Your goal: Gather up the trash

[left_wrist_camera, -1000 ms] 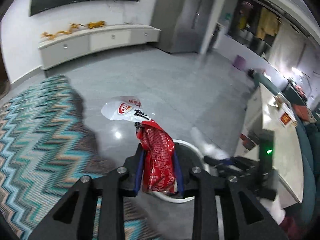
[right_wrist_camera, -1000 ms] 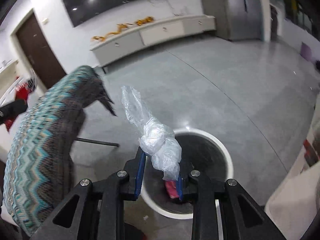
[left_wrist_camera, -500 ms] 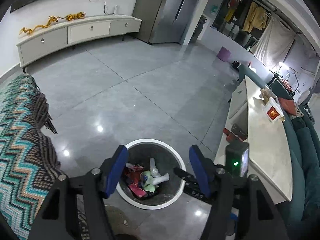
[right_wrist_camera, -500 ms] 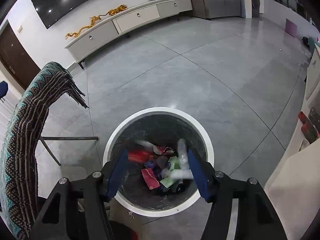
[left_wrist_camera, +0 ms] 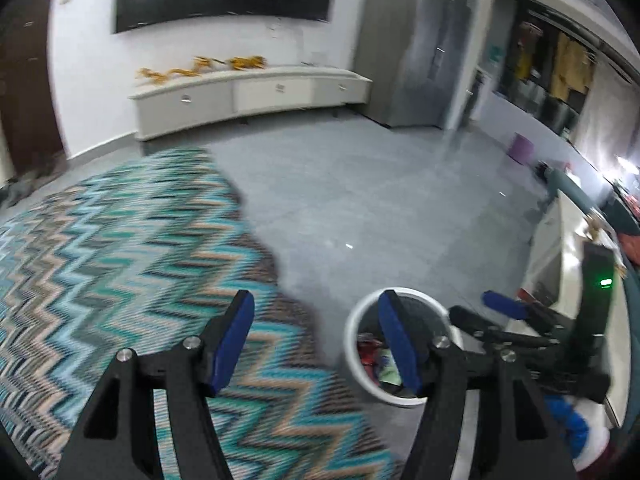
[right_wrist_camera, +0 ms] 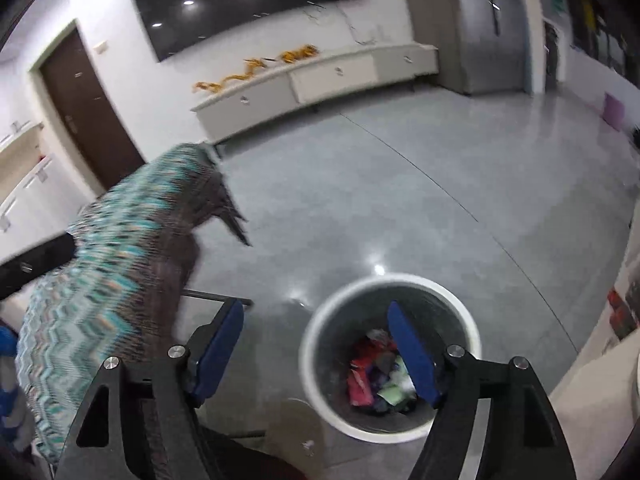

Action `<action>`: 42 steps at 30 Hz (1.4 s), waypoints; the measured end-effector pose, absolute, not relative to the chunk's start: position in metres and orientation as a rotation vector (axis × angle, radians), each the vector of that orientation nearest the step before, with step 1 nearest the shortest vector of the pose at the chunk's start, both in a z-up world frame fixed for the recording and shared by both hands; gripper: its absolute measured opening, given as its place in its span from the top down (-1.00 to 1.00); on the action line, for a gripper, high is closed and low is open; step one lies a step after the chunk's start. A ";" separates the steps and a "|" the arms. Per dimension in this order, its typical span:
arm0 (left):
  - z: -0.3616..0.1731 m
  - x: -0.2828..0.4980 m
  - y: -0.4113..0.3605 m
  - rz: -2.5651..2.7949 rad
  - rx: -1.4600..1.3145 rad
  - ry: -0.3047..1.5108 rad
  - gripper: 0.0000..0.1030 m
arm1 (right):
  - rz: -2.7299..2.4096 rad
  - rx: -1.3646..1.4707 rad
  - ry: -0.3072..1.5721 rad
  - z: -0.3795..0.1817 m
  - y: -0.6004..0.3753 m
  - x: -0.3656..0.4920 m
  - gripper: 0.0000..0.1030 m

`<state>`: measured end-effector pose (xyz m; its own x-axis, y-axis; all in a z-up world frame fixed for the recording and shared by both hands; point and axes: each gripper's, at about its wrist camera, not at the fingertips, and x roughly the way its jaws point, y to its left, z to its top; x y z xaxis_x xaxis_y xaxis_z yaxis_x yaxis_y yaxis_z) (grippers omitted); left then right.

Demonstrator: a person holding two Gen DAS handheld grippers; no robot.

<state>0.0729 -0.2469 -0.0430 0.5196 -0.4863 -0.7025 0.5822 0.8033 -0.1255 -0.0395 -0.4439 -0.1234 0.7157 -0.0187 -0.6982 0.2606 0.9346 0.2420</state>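
A round white-rimmed trash bin [right_wrist_camera: 316, 324] stands on the grey floor with several coloured wrappers [right_wrist_camera: 360, 384] inside; it also shows in the left wrist view [left_wrist_camera: 352, 324]. My left gripper [left_wrist_camera: 316, 340] is open and empty, over the edge of the zigzag cloth, left of the bin. My right gripper [right_wrist_camera: 316, 352] is open and empty, above the bin's left side. The right gripper also shows low right in the left wrist view [left_wrist_camera: 504, 308].
A table draped in a teal zigzag cloth [left_wrist_camera: 120, 264] fills the left; it shows in the right wrist view [right_wrist_camera: 120, 264] too. A white low cabinet [left_wrist_camera: 248, 96] lines the far wall. A white counter [left_wrist_camera: 576, 264] stands right of the bin.
Both grippers dropped their trash into the bin between one second and half a second ago. Since then both views have swung up and left, away from the bin.
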 end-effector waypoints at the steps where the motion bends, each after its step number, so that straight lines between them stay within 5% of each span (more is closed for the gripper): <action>1: -0.041 0.074 -0.235 -0.620 0.125 0.787 -0.21 | -0.135 0.319 0.750 -0.115 -0.431 -0.036 -0.51; 12: -0.013 0.062 -0.100 -0.303 0.095 0.589 -0.22 | -0.026 0.169 0.638 -0.061 -0.321 -0.012 -0.99; 15: -0.008 0.057 -0.076 -0.239 0.085 0.555 -0.22 | -0.017 0.131 0.615 -0.055 -0.297 -0.006 -1.00; 19: -0.004 0.048 -0.053 -0.187 0.070 0.526 -0.56 | -0.015 0.109 0.589 -0.053 -0.275 -0.001 -1.00; 27: -0.001 0.036 -0.031 -0.138 0.018 0.485 -0.81 | -0.040 0.077 0.542 -0.052 -0.255 -0.001 -1.00; 42: -0.024 0.049 -0.023 -0.068 -0.011 0.523 -0.83 | -0.072 0.099 0.512 -0.069 -0.261 0.006 -1.00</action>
